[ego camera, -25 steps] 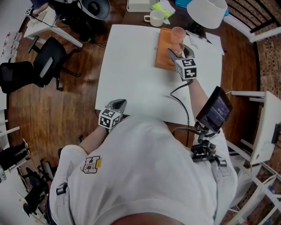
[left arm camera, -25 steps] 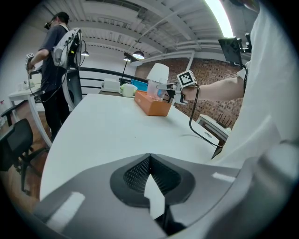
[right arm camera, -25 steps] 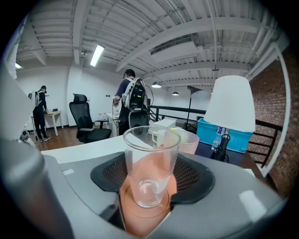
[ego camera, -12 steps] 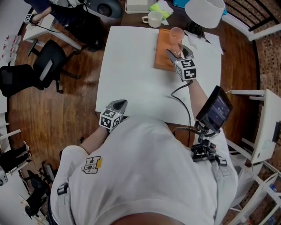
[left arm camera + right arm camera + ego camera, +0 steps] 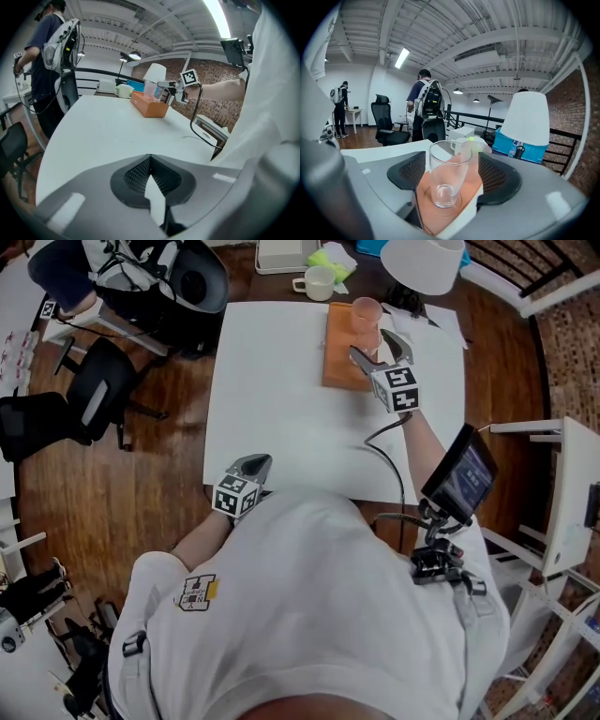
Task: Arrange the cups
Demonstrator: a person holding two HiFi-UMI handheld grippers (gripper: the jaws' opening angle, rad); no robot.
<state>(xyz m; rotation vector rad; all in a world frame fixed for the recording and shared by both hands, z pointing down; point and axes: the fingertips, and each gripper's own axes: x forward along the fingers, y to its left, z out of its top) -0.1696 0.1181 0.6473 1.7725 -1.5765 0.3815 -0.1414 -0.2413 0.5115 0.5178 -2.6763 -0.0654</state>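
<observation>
A clear drinking glass point(image 5: 366, 315) stands upright on an orange tray point(image 5: 339, 362) at the far side of the white table point(image 5: 281, 399). My right gripper point(image 5: 378, 348) reaches in around it. In the right gripper view the glass point(image 5: 447, 173) sits between the two dark pads point(image 5: 410, 171) with a gap on each side, and the jaws are opening. A white mug point(image 5: 319, 282) rests beyond the tray. My left gripper point(image 5: 253, 463) lies at the table's near edge, shut and empty point(image 5: 149, 161), far from the glass point(image 5: 151, 90).
A white lampshade point(image 5: 422, 263) hangs over the far right corner. A person with a backpack point(image 5: 141, 268) stands at the far left beside black office chairs point(image 5: 94, 399). A small screen point(image 5: 459, 479) is mounted by my right elbow.
The right gripper's jaws have spread wider off the glass, which stays on the tray. The left gripper has not moved. The person at the back has shifted.
</observation>
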